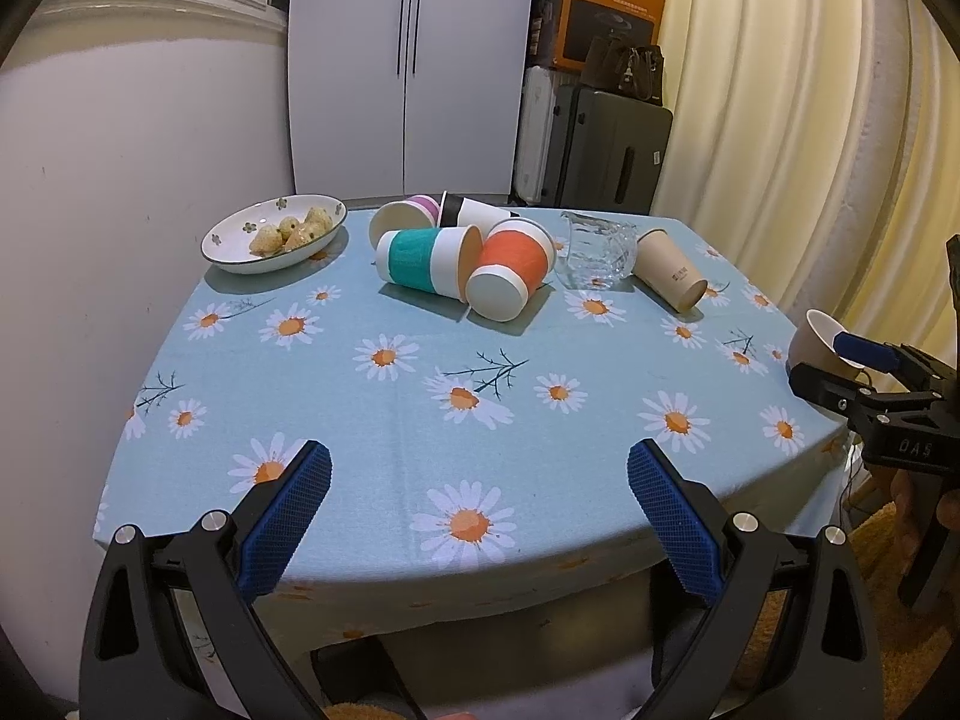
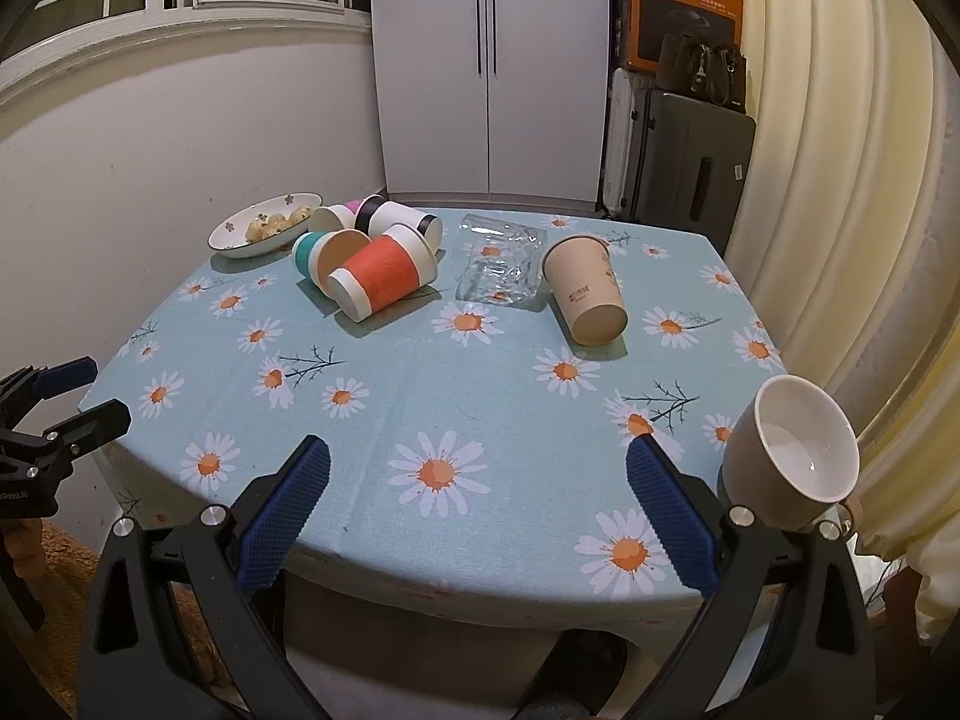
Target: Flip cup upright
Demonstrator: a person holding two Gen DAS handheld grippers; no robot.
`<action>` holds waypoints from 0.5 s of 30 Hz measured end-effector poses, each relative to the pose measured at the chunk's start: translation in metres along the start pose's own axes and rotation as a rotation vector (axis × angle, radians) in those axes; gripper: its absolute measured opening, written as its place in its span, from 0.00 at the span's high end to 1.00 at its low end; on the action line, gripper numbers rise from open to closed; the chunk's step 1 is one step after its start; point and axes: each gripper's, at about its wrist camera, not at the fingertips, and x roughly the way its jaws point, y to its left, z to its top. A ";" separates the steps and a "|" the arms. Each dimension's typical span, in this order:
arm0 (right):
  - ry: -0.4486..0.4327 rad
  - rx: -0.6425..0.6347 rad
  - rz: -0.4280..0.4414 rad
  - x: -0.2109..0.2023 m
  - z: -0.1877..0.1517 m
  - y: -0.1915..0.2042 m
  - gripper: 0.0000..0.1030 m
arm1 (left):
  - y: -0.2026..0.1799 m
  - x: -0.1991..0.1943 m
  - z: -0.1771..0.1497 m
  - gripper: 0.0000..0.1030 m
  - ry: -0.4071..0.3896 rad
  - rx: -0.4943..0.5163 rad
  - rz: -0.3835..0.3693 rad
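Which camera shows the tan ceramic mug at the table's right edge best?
The right wrist view: the tan mug sits large beside the open right gripper, tilted, its white interior facing the camera. The left wrist view catches only part of it at the frame edge, behind the right gripper's finger.

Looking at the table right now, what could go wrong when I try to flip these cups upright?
The orange-sleeved paper cup leans against the teal-sleeved paper cup, so lifting either could set its neighbour rolling. The clear glass cup lies beside the beige paper cup and could get knocked. The brown ceramic mug sits tilted near the table edge and might fall.
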 end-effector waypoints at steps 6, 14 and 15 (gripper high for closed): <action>-0.001 0.000 -0.002 0.000 0.000 0.000 0.05 | 0.002 0.000 0.000 0.06 0.001 -0.005 -0.005; 0.003 -0.004 -0.005 0.001 0.000 0.001 0.05 | 0.001 0.000 -0.001 0.06 0.005 0.000 -0.007; 0.004 -0.003 -0.004 0.001 0.000 0.001 0.05 | 0.001 0.000 -0.001 0.06 0.004 0.001 -0.006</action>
